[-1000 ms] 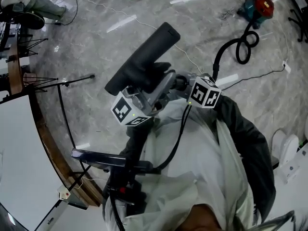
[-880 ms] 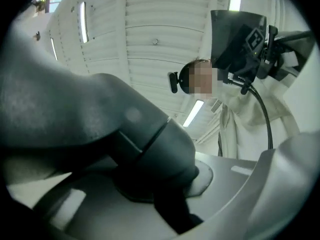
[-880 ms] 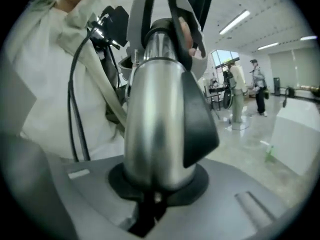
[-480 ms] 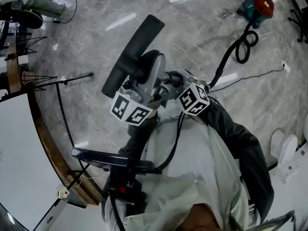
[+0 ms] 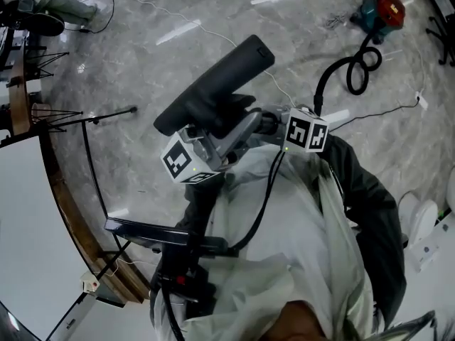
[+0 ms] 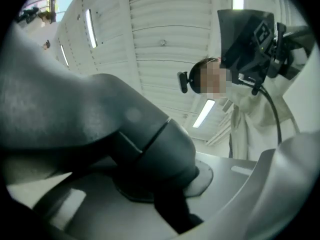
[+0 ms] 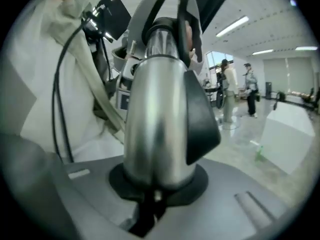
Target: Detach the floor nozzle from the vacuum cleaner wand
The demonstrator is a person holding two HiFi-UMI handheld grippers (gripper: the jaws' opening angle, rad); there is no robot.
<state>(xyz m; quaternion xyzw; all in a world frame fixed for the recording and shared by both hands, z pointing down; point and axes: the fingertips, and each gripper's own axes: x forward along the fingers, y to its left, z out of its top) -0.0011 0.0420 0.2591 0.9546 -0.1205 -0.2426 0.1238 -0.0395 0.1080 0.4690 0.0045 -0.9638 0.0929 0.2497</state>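
Observation:
In the head view the dark floor nozzle [image 5: 213,84] is held up in the air, slanting from lower left to upper right. My left gripper [image 5: 217,133] is shut on its neck; in the left gripper view the dark grey neck [image 6: 150,149] fills the space between the jaws. The silver wand [image 5: 245,128] runs from the neck towards my right gripper [image 5: 269,123], which is shut on it. The right gripper view looks along the shiny wand tube [image 7: 155,119], with a dark collar [image 7: 200,119] on its side. I cannot tell how the joint stands.
A red and teal vacuum body [image 5: 382,9] lies on the marble floor at the far right, its black hose [image 5: 355,69] coiling towards me. A thin stand [image 5: 92,123] and a white table [image 5: 21,226] are at the left, a black rack [image 5: 163,236] below. People [image 7: 230,91] stand far off.
Half a second ago the nozzle was swung steeper and more to the left, with the grippers closer together. It has swung back to its slant of one second ago, both grips unchanged.

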